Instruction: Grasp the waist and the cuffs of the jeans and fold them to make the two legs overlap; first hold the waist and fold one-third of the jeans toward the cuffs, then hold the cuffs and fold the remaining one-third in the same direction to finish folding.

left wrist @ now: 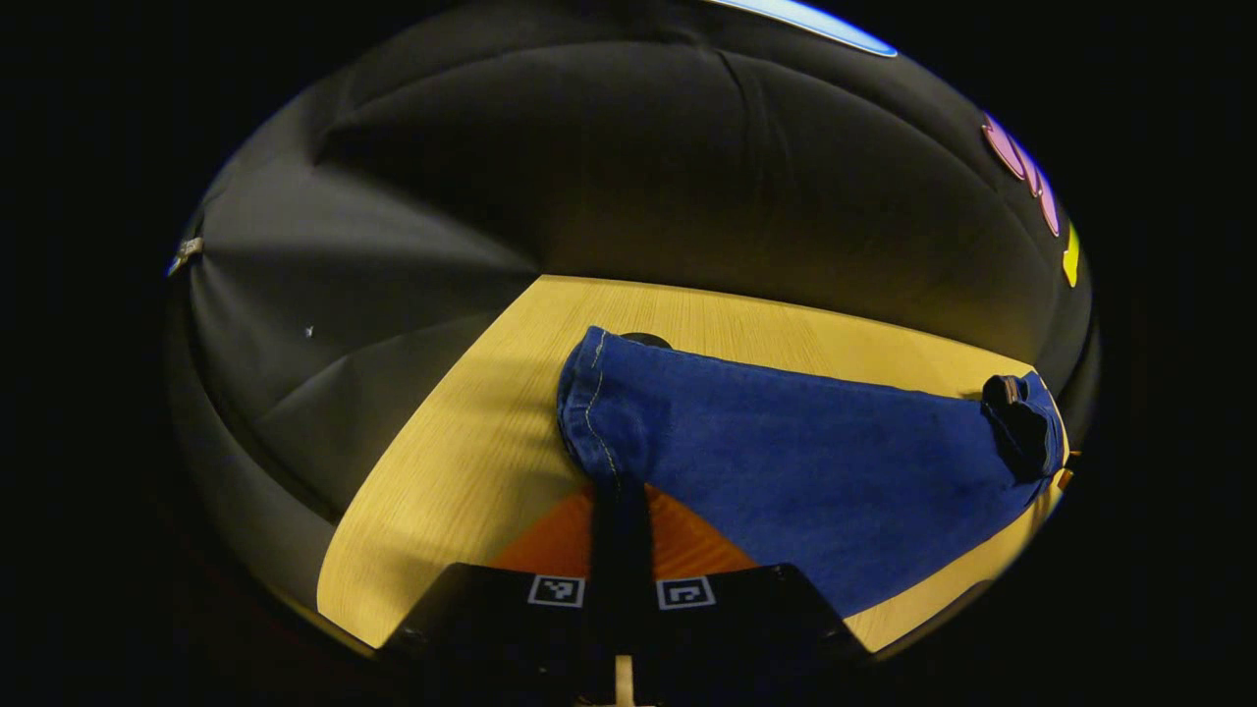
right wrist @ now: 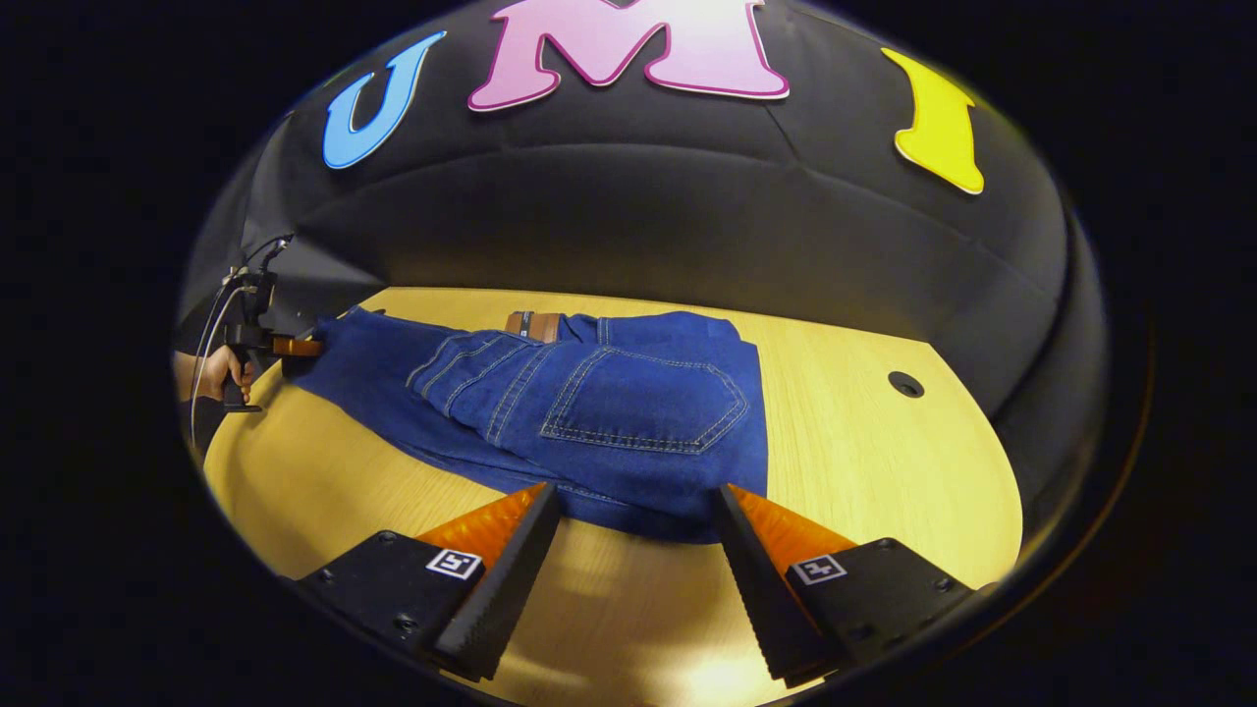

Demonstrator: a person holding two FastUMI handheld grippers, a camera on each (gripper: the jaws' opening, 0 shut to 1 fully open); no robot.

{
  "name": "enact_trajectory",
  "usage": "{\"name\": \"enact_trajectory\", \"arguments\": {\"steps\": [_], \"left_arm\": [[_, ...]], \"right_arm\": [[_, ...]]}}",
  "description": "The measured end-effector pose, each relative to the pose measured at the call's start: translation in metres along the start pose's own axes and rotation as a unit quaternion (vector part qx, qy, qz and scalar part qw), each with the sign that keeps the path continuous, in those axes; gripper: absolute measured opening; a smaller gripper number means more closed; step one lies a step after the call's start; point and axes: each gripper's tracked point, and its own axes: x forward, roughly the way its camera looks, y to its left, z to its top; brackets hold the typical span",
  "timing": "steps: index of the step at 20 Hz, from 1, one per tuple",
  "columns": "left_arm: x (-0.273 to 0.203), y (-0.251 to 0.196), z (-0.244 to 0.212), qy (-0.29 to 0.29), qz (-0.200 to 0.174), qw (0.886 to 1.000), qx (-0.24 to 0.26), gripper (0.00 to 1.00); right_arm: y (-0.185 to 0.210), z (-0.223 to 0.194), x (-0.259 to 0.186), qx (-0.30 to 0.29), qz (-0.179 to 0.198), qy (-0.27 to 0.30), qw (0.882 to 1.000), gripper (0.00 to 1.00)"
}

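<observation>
Blue jeans (right wrist: 599,412) spread flat on wooden table (right wrist: 884,462), left gripper (left wrist: 619,491) clenched on cuff (left wrist: 589,412) at one end, right gripper (right wrist: 638,511) spread wide, released, fingertips just at waist (right wrist: 687,432) edge, back pocket (right wrist: 643,403) facing up

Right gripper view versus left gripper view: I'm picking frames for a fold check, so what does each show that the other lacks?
Right gripper view: the blue denim jeans' back pocket, brown belt patch, and the open right hand-held gripper.

Left gripper view: the stitched cuff hem, with the left hand-held gripper closed at it.

Both: jeans on the light wooden table.
</observation>
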Motion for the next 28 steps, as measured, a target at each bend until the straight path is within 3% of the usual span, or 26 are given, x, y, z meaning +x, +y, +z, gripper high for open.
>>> {"name": "enact_trajectory", "arguments": {"steps": [2,5,8,9,10,12,20,25,28], "left_arm": [[-0.007,-0.004,0.002,0.003,-0.018,0.999,-0.041,0.10],[-0.013,-0.008,0.032,-0.046,-0.027,0.995,-0.084,0.06],[-0.030,-0.003,0.043,-0.054,-0.035,0.995,-0.074,0.06],[-0.038,-0.004,0.053,-0.062,-0.041,0.994,-0.074,0.11],[-0.048,-0.004,0.065,-0.072,-0.045,0.994,-0.074,0.06],[-0.071,-0.004,0.089,-0.087,-0.057,0.992,-0.077,0.06],[-0.183,-0.018,0.163,-0.114,-0.172,0.977,-0.055,0.06],[-0.207,-0.047,0.149,-0.076,-0.253,0.964,-0.030,0.06],[-0.201,-0.035,0.141,-0.033,-0.296,0.954,-0.012,0.06]], "right_arm": [[0.005,0.008,0.001,0.009,-0.005,-0.002,1.000,0.98],[-0.011,0.027,-0.008,0.021,-0.024,-0.021,0.999,0.98],[-0.038,0.040,-0.018,0.035,-0.050,-0.027,0.998,0.98],[-0.047,0.044,-0.020,0.039,-0.057,-0.030,0.997,0.98],[-0.056,0.049,-0.024,0.040,-0.065,-0.035,0.996,0.98],[-0.071,0.060,-0.036,0.046,-0.079,-0.046,0.995,0.98],[-0.126,0.089,-0.091,0.065,-0.124,-0.069,0.988,0.97],[-0.174,0.096,-0.143,0.063,-0.168,-0.086,0.980,0.98],[-0.196,0.088,-0.169,0.062,-0.192,-0.084,0.976,0.97]]}}
